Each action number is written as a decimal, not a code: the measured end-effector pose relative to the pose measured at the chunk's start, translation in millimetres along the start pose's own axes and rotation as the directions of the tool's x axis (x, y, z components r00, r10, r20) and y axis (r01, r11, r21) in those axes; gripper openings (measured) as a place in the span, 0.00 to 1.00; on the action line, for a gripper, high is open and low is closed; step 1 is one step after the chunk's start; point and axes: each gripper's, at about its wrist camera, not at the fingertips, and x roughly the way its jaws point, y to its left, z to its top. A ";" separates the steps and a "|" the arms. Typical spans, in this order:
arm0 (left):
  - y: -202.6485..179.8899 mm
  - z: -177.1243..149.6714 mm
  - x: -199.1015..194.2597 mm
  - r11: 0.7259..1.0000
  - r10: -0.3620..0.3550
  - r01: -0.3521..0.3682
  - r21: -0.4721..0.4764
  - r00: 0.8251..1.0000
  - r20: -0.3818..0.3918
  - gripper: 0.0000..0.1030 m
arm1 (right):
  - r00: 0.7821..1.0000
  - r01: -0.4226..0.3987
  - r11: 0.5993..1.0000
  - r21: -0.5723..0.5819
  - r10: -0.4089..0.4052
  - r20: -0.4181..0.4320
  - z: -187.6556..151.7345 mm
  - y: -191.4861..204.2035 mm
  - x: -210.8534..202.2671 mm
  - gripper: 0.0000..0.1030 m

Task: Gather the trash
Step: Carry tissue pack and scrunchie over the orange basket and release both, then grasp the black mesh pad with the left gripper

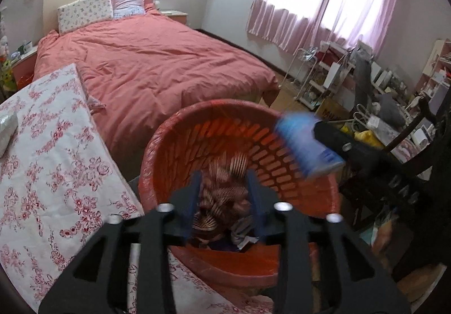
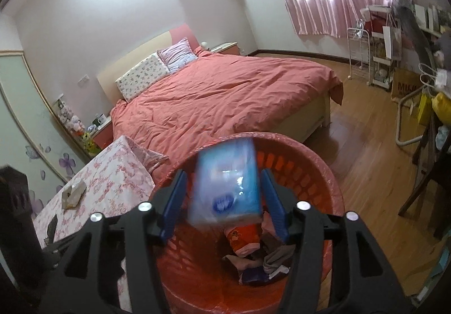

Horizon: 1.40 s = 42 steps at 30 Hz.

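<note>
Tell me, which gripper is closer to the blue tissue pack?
Right. The blue tissue pack sits between the right gripper's open fingers above the red basket. The left gripper is off to one side, around a striped wrapper.

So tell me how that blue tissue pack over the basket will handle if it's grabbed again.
The blue tissue pack looks soft and probably light, so it should squash a little. Its glossy plastic wrap may slip between the blue pads of the right claw. Dropped into the orange basket, it likely won't break.

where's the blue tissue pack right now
The blue tissue pack sits between the right gripper fingers, pads apart from it, above the red basket; the left wrist view shows it at the basket's right rim.
</note>
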 end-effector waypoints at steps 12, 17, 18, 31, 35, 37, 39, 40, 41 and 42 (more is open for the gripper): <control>46.9 -7.7 -27.8 0.985 0.155 -0.153 -0.076 0.988 0.011 0.66 | 0.999 0.048 0.997 -0.052 -0.047 0.021 -4.2 13.1 -6.7 0.63; 79.6 -12.9 -51.0 0.962 0.258 -0.254 -0.101 0.966 0.032 0.71 | 0.999 0.042 0.993 -0.114 -0.039 0.031 -6.8 40.2 -12.9 0.64; 88.5 -14.9 -56.7 0.953 0.289 -0.284 -0.110 0.957 0.035 0.74 | 0.999 0.037 0.991 -0.127 -0.033 0.030 -8.0 46.5 -13.6 0.64; 225.2 -49.7 -133.3 0.754 0.628 -0.605 -0.254 0.778 0.008 0.76 | 0.997 -0.058 0.963 -0.265 0.043 -0.061 -39.6 131.3 -0.8 0.64; 267.2 -58.8 -149.9 0.705 0.659 -0.625 -0.336 0.752 -0.018 0.76 | 0.994 -0.089 0.950 -0.299 0.065 -0.090 -51.2 156.6 5.0 0.64; 281.1 -62.7 -153.1 0.692 0.660 -0.624 -0.363 0.751 -0.030 0.75 | 0.992 -0.100 0.943 -0.316 0.070 -0.105 -56.7 167.1 8.9 0.64; 290.8 -63.7 -152.1 0.692 0.652 -0.617 -0.375 0.757 -0.044 0.71 | 0.990 -0.110 0.938 -0.328 0.074 -0.120 -61.6 175.3 12.7 0.64; 292.5 -64.0 -151.2 0.694 0.647 -0.615 -0.373 0.761 -0.050 0.68 | 0.989 -0.114 0.936 -0.333 0.075 -0.128 -63.8 178.5 14.8 0.64; 294.2 -63.9 -149.0 0.697 0.644 -0.615 -0.368 0.763 -0.054 0.67 | 0.988 -0.119 0.934 -0.337 0.076 -0.137 -65.6 181.5 17.6 0.64; 294.9 -62.7 -146.2 0.698 0.645 -0.617 -0.362 0.762 -0.057 0.64 | 0.986 -0.123 0.932 -0.341 0.077 -0.145 -67.1 184.5 20.2 0.64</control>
